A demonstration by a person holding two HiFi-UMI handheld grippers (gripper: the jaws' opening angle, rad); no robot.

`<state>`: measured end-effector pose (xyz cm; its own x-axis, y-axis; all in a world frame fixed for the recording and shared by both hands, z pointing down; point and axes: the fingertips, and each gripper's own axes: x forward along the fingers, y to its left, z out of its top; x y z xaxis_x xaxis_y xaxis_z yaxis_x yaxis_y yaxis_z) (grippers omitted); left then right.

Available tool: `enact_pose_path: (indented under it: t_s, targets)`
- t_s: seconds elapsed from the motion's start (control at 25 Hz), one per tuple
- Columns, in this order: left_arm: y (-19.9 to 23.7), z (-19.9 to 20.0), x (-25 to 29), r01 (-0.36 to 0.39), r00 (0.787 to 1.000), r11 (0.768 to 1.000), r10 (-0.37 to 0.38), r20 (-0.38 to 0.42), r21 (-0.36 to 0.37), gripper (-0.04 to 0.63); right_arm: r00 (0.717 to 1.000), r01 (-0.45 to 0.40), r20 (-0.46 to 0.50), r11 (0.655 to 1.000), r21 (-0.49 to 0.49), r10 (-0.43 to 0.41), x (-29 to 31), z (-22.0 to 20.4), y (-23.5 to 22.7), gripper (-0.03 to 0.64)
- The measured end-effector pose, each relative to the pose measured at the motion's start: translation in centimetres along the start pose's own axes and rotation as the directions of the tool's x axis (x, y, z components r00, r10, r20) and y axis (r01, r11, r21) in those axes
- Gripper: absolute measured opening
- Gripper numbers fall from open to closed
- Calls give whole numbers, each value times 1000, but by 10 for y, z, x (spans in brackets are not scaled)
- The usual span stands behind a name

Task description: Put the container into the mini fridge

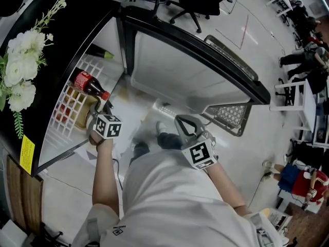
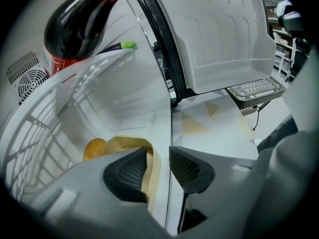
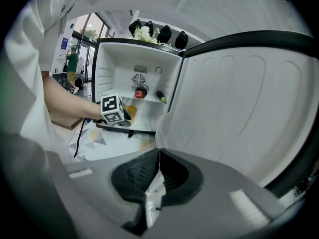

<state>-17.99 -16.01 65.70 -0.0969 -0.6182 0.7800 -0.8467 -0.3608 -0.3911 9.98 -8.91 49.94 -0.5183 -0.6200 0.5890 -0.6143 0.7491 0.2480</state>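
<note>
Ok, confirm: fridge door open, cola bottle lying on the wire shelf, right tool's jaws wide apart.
Not the jaws: the right tool is shut, jaws together, per the right gripper view. The fridge door is open and the cola bottle lies on the wire shelf.

The mini fridge (image 1: 51, 40) stands on the left, its door (image 1: 175, 71) open to the right. Flowers (image 1: 20, 71) sit on top of it. Inside, a bottle (image 1: 87, 83) lies on the wire shelf (image 1: 67, 107), and the container (image 2: 124, 143) sits under that shelf, near the front. The left gripper (image 2: 158, 164) is just beside the container; the right gripper (image 3: 157, 172) is near the door.
</note>
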Motion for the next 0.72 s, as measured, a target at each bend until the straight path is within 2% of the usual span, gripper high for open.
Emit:
enact_pose_path:
  t_s: [0.28,0.48,0.72]
  targets:
    - [-14,1,-16,-17,1000,997,15,27,78,132,1000,1,-4,1000,-1,-1,1,-1,-1,5]
    - [-34,5,-24,3,999,993,-8,45,115,132,1000,-8,3,1000,-3,8,2,0,0,5]
    - [-51,14,-30,-20,997,978,5,73,208,132,1000,0,-6,1000,-1,0,1,-2,-1,5]
